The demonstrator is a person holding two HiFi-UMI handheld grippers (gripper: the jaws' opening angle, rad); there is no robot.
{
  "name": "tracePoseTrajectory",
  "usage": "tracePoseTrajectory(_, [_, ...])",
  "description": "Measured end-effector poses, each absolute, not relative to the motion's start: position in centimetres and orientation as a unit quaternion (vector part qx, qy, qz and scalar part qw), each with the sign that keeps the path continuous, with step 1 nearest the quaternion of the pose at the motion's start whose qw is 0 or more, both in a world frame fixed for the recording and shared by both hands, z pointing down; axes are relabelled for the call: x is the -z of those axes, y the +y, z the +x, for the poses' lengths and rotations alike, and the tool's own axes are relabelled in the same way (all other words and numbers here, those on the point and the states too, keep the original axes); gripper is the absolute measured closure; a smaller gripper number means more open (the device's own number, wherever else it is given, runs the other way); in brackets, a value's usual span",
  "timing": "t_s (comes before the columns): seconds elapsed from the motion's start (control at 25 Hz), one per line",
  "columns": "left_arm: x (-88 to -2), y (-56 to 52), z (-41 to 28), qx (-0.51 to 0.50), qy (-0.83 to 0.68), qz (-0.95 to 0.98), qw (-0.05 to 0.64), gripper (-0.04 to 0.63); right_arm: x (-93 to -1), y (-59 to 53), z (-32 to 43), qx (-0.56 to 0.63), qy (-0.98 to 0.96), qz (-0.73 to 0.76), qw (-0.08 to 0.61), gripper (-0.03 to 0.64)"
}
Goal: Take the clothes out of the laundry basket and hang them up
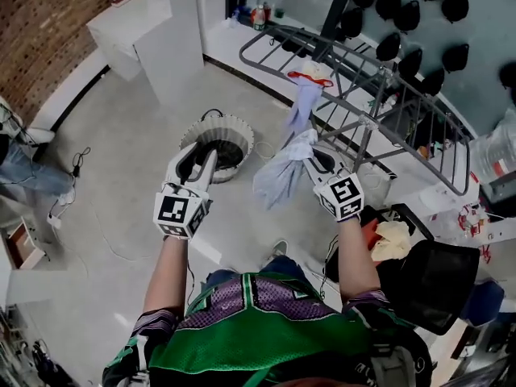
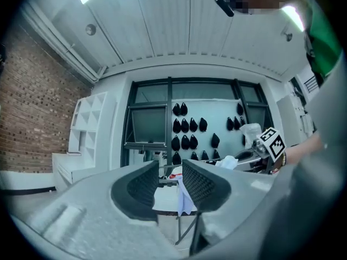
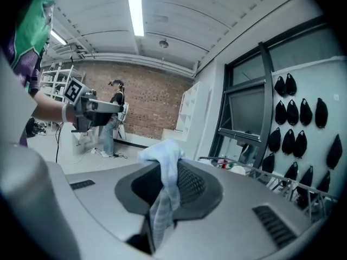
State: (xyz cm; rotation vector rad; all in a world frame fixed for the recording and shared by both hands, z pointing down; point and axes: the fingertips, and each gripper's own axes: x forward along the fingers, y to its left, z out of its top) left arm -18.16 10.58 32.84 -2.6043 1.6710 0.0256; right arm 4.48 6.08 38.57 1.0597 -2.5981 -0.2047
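A pale grey floor [image 1: 121, 135] fills the room, with a brick wall [image 1: 40, 31] on one side and a white shelf unit [image 1: 129, 31] in the corner. A metal drying rack [image 1: 387, 95] stands ahead of the person, in front of a wall dotted with black shapes [image 1: 403, 14]. One pale garment [image 1: 305, 103] hangs over a rack bar. The round white laundry basket [image 1: 236, 127] sits on the floor beside the rack, below the person's raised arms.

A light blue cloth [image 1: 278, 176] hangs in the air between basket and rack, clear of both. The right hand-held gripper [image 1: 310, 158] has its jaws pinched on the cloth's top edge, the rest drooping below. The left hand-held gripper [image 1: 201, 156] is above the basket with its jaws parted and nothing between them.
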Motion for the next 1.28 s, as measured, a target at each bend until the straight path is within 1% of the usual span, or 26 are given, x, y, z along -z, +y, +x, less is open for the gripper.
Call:
tracePoseTrajectory(0.16, [-31.4, 8.7, -13.6, -0.010, 0.519, -0.854, 0.037, 0.453, -34.6, 6.3, 7.6, 0.075, -0.913, 0.379, 0.131, 0.561])
tracePoseTrajectory(0.28, [-31.0, 7.0, -9.0, -0.008, 0.505, -0.862, 0.036, 0.453, -31.7, 6.2, 11.6, 0.072, -0.912, 0.390, 0.107, 0.561])
tracePoseTrajectory(0.72, [-26.8, 0.5, 5.4, -0.016, 0.461, -0.884, 0.072, 0.453, -20.7, 2.5, 23.6, 0.105, -0.901, 0.418, 0.045, 0.561])
tracePoseTrajectory(0.96, [-25.9, -1.3, 12.6, -0.006, 0.423, -0.902, 0.083, 0.453, -17.2, 1.2, 29.7, 0.110, -0.891, 0.440, 0.012, 0.561])
tracePoseTrajectory(1.28, [-26.3, -5.1, 19.2, -0.015, 0.367, -0.926, 0.083, 0.453, -14.0, -1.6, 35.0, 0.113, -0.873, 0.474, -0.016, 0.561])
